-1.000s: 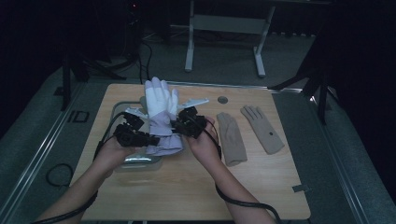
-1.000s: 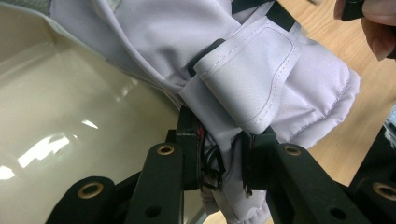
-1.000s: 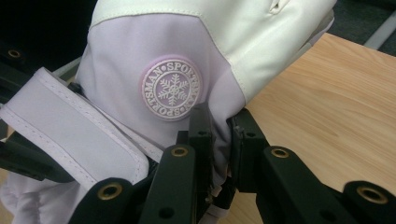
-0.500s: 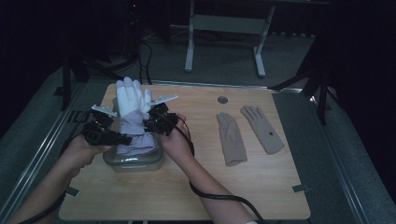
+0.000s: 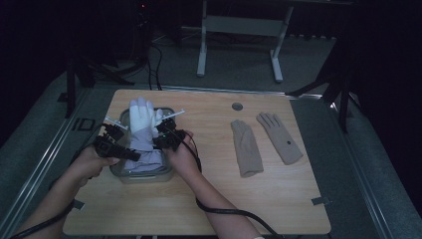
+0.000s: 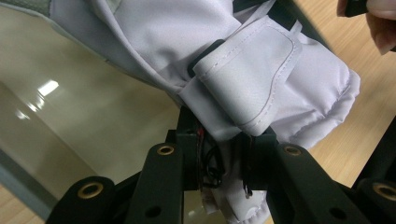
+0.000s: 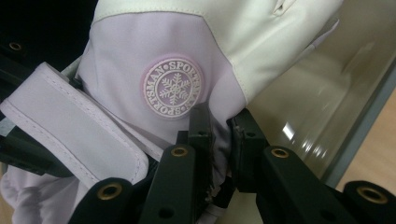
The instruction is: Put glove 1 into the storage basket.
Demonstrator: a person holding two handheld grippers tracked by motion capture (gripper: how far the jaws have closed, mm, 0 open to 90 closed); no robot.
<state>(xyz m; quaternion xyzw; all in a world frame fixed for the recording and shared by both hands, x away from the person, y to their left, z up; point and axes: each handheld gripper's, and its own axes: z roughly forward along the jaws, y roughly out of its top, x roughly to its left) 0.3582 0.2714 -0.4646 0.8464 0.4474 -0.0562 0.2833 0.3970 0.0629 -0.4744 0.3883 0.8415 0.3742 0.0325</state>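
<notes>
High view: ski glove (image 5: 141,130) held over the clear box (image 5: 166,173), fingers pointing away from the person.
Left gripper (image 5: 110,141): clamped on glove fabric at the cuff's left side.
Right gripper (image 5: 167,134): pinching fabric beside the round badge (image 7: 173,87).
Tan gloves (image 5: 266,140): well right of the box.

**Padded ski glove over the clear box**

A padded white-and-lilac fabric ski glove (image 5: 141,130) is held above a clear rectangular plastic container (image 5: 168,172) at the left of the wooden counter (image 5: 209,199); its white fingers point away from the person, its lilac cuff toward them; the cuff is gathered and puffy, with a stitched lilac wrist strap (image 6: 247,84) folded across it; a round embroidered snowflake badge (image 7: 173,87) sits on the lilac back panel; both sides of the cuff are pinched between black gripper fingers; the container stands upright, open-topped, its pale glossy floor catching reflections.
</notes>
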